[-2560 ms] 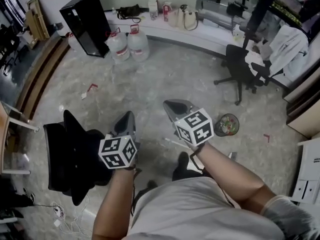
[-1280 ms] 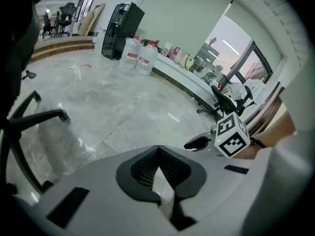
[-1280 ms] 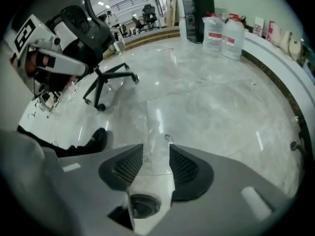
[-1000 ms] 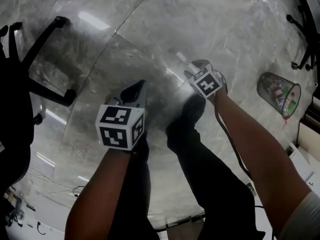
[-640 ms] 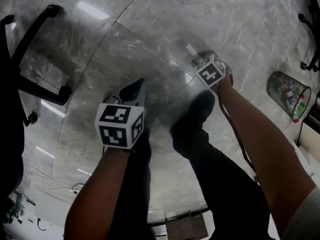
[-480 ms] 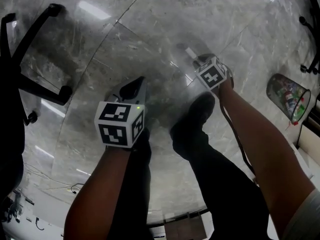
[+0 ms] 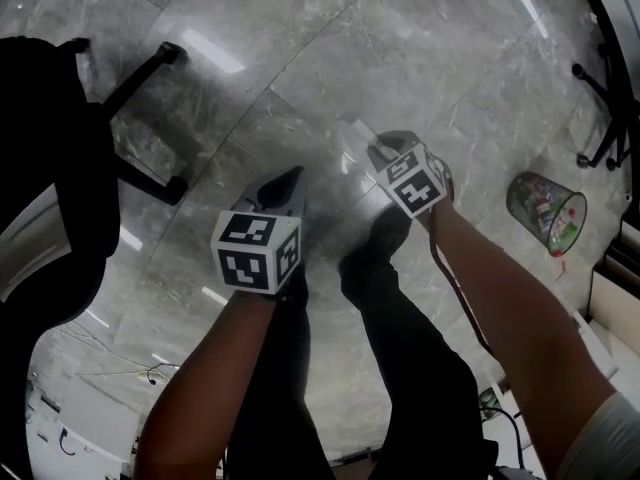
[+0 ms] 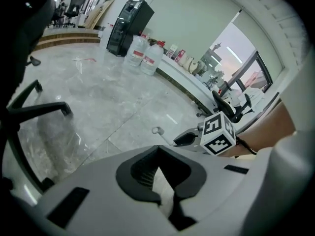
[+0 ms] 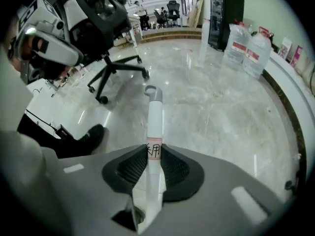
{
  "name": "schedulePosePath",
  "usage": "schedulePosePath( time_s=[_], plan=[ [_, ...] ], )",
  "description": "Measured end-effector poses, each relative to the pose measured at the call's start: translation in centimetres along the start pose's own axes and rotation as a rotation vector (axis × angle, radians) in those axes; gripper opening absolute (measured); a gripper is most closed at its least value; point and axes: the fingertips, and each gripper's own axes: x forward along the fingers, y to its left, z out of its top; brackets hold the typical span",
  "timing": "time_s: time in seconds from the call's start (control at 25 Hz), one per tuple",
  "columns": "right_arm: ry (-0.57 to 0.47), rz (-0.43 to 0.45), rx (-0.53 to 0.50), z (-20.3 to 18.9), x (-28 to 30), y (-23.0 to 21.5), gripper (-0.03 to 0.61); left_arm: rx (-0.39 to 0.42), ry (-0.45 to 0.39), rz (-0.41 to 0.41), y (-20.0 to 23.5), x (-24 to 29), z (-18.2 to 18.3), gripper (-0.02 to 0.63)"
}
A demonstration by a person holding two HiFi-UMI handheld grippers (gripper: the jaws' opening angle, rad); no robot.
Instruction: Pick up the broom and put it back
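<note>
The broom shows only as a white handle point(image 9: 154, 127) with a grey loop at its end and a hand-written label. The handle runs between the pads of my right gripper point(image 9: 154, 156), whose jaws are closing and pressing on it. In the head view the right gripper point(image 7: 385, 150) hangs over the marble floor, with a pale stub of the handle point(image 7: 355, 131) sticking out past it. The left gripper view catches the loop end point(image 8: 157, 130) beside the right gripper point(image 8: 189, 138). My left gripper point(image 7: 284, 184) point(image 8: 157, 150) is shut with nothing in it. The broom's head is hidden.
A black office chair point(image 7: 60, 198) point(image 9: 98, 14) stands to the left, its wheeled legs point(image 7: 150, 68) reaching toward me. A mesh waste basket point(image 7: 545, 211) sits at the right. Water bottles point(image 9: 246, 45) and a black cabinet point(image 9: 225, 16) line the far wall. The person's shoes point(image 7: 385, 230) are below the grippers.
The right gripper was low at the floor over the handle's end; now both grippers are higher and the handle has come up in the right one.
</note>
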Motion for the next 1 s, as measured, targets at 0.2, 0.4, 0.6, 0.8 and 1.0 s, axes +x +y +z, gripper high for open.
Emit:
schedulePosePath(
  time_s=[0.2,0.4,0.6,0.8,1.0],
  plan=[
    [-0.159,0.066,-0.083,12.2,-14.6,4.8,0.086,0.062,-0.049,0.024,-3.8,-11.1,7.8,0.005],
    [-0.286,0.100,-0.218,22.7,-29.2,10.3,0.086,0.108,-0.130,0.067,-7.9,-23.7,15.1,0.005],
    [-0.342,0.134,-0.330,29.5,-39.1,17.8,0.086,0.045,-0.218,0.119,-10.1,-36.1,18.4,0.005],
    [-0.370,0.187,-0.480,34.8,-45.2,25.4,0.086,-0.044,-0.313,0.190,-11.0,-46.3,19.8,0.005],
    [-0.384,0.194,-0.513,39.0,-47.1,30.6,0.087,-0.103,-0.364,0.250,-11.0,-54.5,18.9,0.005]
  ],
)
